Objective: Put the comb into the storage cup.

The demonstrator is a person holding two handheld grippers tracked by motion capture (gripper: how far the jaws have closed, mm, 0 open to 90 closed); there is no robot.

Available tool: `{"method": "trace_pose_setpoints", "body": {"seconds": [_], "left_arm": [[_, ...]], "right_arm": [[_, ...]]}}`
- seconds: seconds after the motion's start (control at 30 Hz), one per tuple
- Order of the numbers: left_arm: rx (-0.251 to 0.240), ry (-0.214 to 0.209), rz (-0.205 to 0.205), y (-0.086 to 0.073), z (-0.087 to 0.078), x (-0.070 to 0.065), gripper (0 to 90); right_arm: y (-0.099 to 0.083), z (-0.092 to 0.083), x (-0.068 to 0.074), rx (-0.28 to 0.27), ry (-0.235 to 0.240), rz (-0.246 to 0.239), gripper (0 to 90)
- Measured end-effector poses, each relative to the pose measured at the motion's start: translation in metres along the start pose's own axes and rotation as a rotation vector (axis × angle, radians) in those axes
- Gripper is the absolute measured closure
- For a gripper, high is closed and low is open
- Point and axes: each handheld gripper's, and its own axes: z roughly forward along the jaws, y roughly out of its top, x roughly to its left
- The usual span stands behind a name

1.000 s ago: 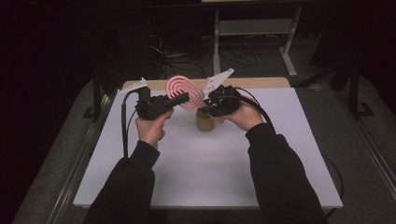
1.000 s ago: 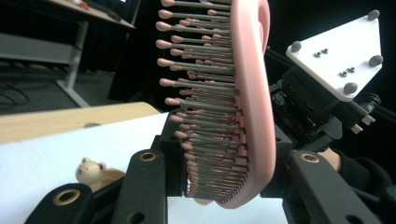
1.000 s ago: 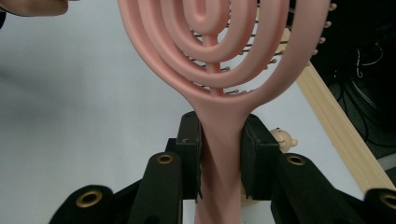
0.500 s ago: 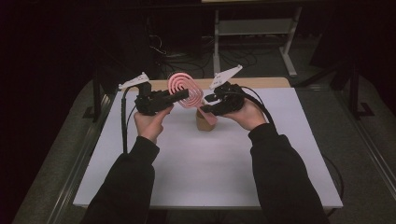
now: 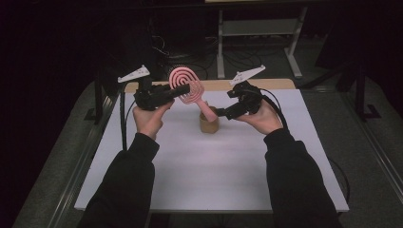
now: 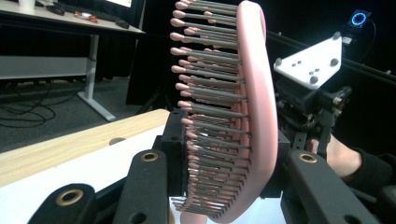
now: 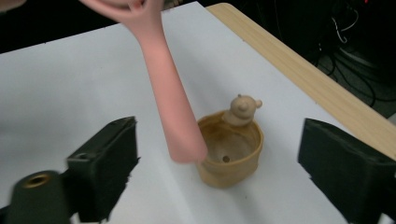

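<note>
The left tool (image 5: 183, 92) is clamped on the head of a pink hairbrush (image 5: 186, 85), its jaws pressing on either side of the oval paddle; in the left gripper view the brush head (image 6: 243, 116) stands on edge between the two black jaws, bristles fanning toward the left of the picture. Gripping the head rather than the handle leaves the handle free to hang down as the leading end, which suits lowering it into a container. That handle (image 7: 170, 98) slopes down toward a small tan cup (image 5: 209, 123) standing on the white worktop (image 5: 228, 166), and its tip sits at the cup's near rim, seemingly outside it rather than in the opening. The cup (image 7: 231, 151) has a little bear figure on its far rim and a small hole in its bottom; it looks empty. The right tool (image 5: 219, 113) has just been opening and now stands wide, with nothing pressed between its jaws; the handle and cup lie beyond the gap. Judging from this, the right tool has let go of the handle so that the left one alone can steer the brush into the cup.
</note>
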Motion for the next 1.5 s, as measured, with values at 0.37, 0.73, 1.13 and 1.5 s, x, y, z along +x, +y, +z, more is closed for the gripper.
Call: {"method": "trace_pose_setpoints", "body": {"seconds": [0.37, 0.73, 1.13, 1.5], "left_arm": [[-0.012, 0.017, 0.032, 0.019, 0.001, 0.003, 63.4], [-0.006, 0.036, 0.041, 0.027, 0.008, 0.013, 63.4], [0.021, 0.038, 0.106, 0.032, 0.016, 0.012, 63.4], [0.050, 0.055, 0.121, 0.027, 0.027, 0.015, 63.4]], "right_arm": [[-0.034, -0.014, -0.009, -0.013, -0.031, 0.087, 0.0], [-0.075, -0.034, -0.015, -0.058, -0.051, 0.149, 0.0], [-0.108, -0.045, -0.013, -0.082, -0.058, 0.170, 0.0], [-0.135, -0.057, -0.009, -0.114, -0.053, 0.204, 0.0]]}}
